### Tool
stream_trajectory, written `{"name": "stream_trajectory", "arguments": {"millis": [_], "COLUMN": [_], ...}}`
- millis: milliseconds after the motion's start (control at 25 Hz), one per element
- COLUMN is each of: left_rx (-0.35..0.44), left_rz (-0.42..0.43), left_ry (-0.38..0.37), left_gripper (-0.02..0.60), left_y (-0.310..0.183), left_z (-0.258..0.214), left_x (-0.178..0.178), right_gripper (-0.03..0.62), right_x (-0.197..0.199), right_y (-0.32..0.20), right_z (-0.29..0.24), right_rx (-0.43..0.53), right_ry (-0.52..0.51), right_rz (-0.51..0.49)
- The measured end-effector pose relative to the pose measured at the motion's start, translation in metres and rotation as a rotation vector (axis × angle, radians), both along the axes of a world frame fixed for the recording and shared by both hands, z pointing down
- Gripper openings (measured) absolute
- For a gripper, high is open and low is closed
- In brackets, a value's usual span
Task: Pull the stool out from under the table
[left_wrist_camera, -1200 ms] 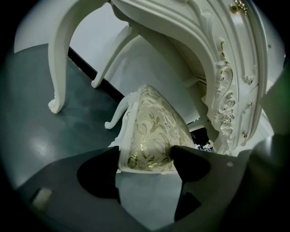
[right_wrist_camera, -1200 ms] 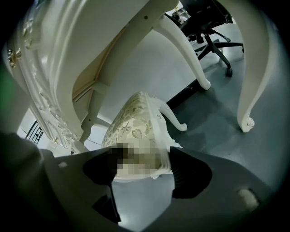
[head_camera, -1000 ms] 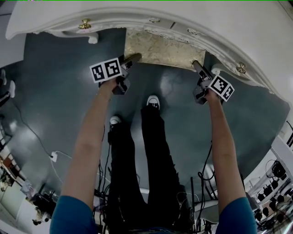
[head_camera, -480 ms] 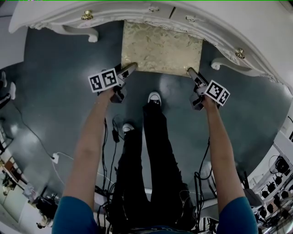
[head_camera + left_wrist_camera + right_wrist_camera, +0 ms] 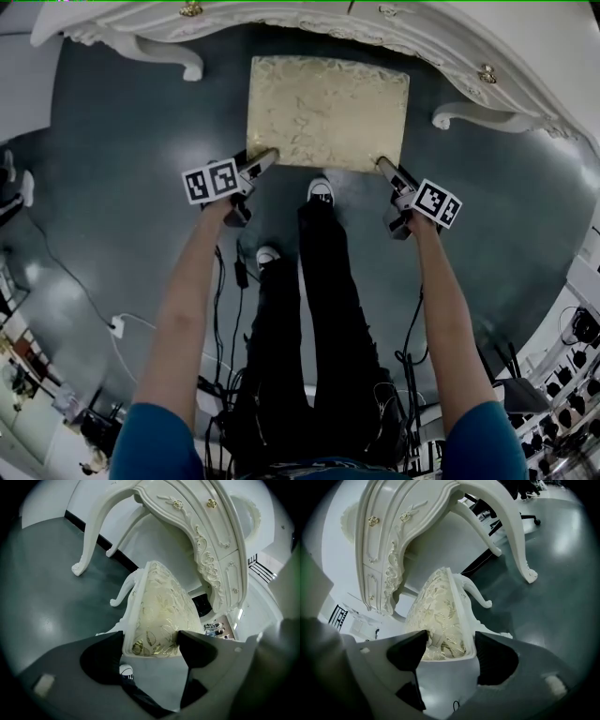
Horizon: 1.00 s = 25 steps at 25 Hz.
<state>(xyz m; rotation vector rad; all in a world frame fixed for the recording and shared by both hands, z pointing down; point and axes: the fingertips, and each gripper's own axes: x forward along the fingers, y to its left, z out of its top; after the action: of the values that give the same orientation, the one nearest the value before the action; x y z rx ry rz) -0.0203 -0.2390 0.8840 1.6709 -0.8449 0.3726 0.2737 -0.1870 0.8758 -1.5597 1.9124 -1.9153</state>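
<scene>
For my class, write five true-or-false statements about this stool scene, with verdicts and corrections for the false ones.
1. The stool has a gold patterned seat. True.
2. The left gripper is open and holds nothing. False: its fingers clamp the stool's near corner.
3. The right gripper is shut on the stool's other near corner. True.
4. The floor is red carpet. False: it is smooth and dark grey.
5. A shoe stands between the grippers. True.

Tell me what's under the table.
Under the table: grey floor and its curved white legs. The stool looks nearly clear of it and hides the floor behind.
</scene>
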Motion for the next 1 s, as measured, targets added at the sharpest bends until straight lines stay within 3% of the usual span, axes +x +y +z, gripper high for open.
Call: {"name": "stream_trajectory", "arguments": {"millis": [680, 1000], "left_rx": [-0.09, -0.087], "left_rz": [0.092, 0.077], "left_ry": [-0.006, -0.031], "left_gripper": [0.393, 0.407], "left_y": [0.127, 0.131], "left_z": [0.009, 0.011], "left_x": [-0.035, -0.041], "right_gripper": [0.331, 0.339], "right_x": [-0.04, -0.043], "right_y": [0.143, 0.149], "right_z": [0.011, 0.012], "right_rx": [-0.094, -0.086], "right_ry": [-0.035, -0.037], "right_rz": [0.024, 0.048]}}
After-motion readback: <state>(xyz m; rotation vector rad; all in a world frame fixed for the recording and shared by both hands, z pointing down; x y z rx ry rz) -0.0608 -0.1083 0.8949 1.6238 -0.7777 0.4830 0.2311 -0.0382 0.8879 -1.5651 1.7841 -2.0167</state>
